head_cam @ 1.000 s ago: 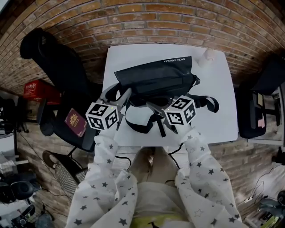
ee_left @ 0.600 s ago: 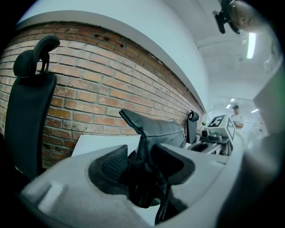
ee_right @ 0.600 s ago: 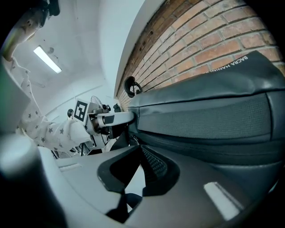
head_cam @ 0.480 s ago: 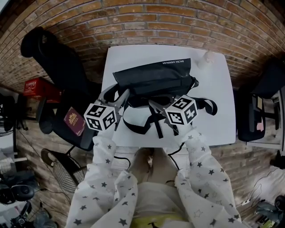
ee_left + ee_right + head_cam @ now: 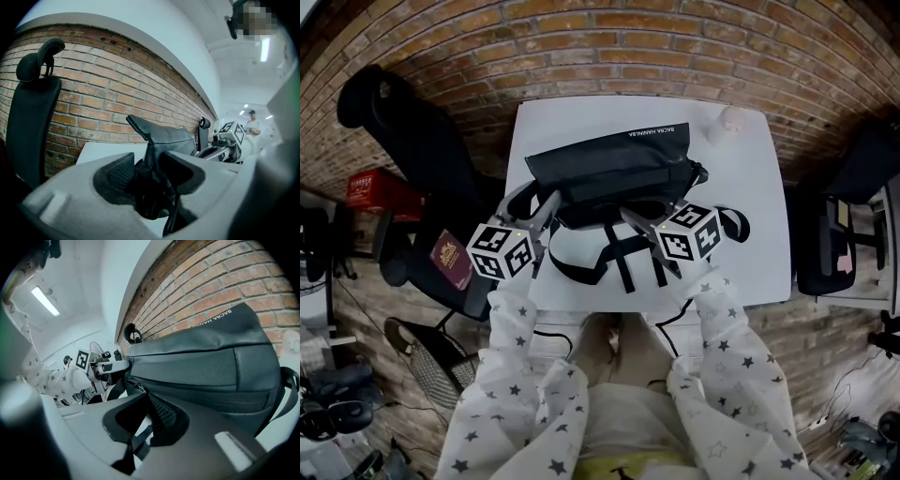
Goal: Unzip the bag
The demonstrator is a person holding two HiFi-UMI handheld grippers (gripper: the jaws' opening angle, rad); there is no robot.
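Two holds: you are gripping the bag.
Left gripper: clamping its corner.
Right gripper: pinching the zipper pull.

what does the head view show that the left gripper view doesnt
Only the head view: a dark red booklet on the black office chair's seat, a small white object at the white table's far corner, star-patterned sleeves. Only the left gripper view: the left tongs closed on a fold of the black fabric bag's end, a ceiling light, a distant person. Both: bag, table, chair, brick wall, right tongs.
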